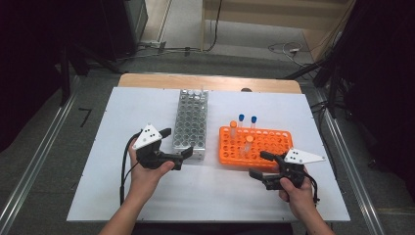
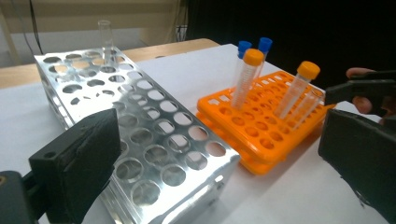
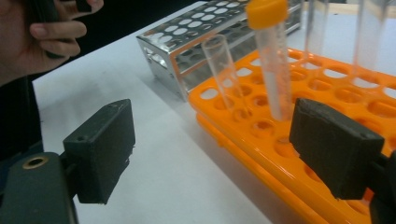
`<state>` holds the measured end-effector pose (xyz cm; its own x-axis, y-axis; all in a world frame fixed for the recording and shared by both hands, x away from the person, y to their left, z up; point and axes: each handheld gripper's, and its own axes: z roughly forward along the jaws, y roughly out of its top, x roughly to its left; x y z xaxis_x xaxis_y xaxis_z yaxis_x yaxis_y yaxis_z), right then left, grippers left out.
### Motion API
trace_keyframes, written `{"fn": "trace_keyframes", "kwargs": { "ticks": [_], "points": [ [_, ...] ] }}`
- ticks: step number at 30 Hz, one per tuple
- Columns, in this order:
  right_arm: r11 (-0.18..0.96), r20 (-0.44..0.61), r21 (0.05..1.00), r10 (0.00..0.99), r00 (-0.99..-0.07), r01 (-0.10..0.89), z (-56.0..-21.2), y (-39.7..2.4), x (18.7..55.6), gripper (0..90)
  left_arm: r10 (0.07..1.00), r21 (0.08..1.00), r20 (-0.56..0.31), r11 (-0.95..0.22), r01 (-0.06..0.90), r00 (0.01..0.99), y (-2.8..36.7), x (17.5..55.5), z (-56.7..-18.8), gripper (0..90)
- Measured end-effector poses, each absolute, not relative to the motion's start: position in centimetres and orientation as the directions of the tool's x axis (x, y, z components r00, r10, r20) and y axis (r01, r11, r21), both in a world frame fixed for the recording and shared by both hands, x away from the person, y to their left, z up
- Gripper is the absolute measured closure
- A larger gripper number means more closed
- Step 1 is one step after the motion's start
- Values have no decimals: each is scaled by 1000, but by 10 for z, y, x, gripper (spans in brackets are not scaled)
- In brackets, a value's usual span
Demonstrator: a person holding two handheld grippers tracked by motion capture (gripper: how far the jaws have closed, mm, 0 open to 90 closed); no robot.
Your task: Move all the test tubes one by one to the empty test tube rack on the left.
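Observation:
A silver metal rack (image 1: 191,125) with many holes stands mid-table, and an orange tube rack (image 1: 254,144) stands to its right. The orange rack holds two orange-capped tubes (image 2: 247,77), two blue-capped tubes (image 2: 243,45) and an uncapped clear tube (image 3: 226,74). A clear tube (image 2: 106,39) stands at the metal rack's far end. My left gripper (image 1: 177,143) is open at the metal rack's near left corner, nothing between its jaws. My right gripper (image 1: 259,165) is open just in front of the orange rack's near edge, pointing at the nearest orange-capped tube (image 3: 273,60).
The racks sit on a white tabletop (image 1: 147,196) with bare room at the front and left. A wooden strip (image 1: 210,81) runs along the far edge. Cables lie on the floor beyond, and metal rails flank the table.

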<state>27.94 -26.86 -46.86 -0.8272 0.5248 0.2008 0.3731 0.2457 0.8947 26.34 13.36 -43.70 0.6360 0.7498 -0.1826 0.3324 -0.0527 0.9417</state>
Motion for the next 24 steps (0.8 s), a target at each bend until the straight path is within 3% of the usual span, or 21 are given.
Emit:
{"fn": "trace_keyframes", "kwargs": {
  "ticks": [5, 6, 7, 10, 17, 24],
  "points": [
    [269, 190, 889, 522, -831, 372, -469, -257, 282, 243, 741, 944, -186, -47, 326, 646, 132, 254, -441, 0],
    [255, 211, 887, 517, -830, 385, -471, -253, 284, 323, 738, 945, -192, -39, 326, 646, 131, 253, -442, 0],
    [255, 211, 887, 517, -830, 385, -471, -253, 284, 323, 737, 946, -189, -40, 322, 649, 130, 253, -441, 0],
    [273, 198, 880, 532, -823, 388, -475, -241, 289, 435, 736, 946, -192, -37, 322, 649, 129, 253, -441, 0],
    [321, 133, 859, 612, -780, 398, -482, -224, 297, 507, 722, 945, -191, -48, 323, 665, 122, 254, -444, 0],
    [340, 70, 860, 661, -747, 382, -485, -217, 301, 634, 714, 940, -197, -56, 335, 672, 115, 255, -446, 0]
  ]
}}
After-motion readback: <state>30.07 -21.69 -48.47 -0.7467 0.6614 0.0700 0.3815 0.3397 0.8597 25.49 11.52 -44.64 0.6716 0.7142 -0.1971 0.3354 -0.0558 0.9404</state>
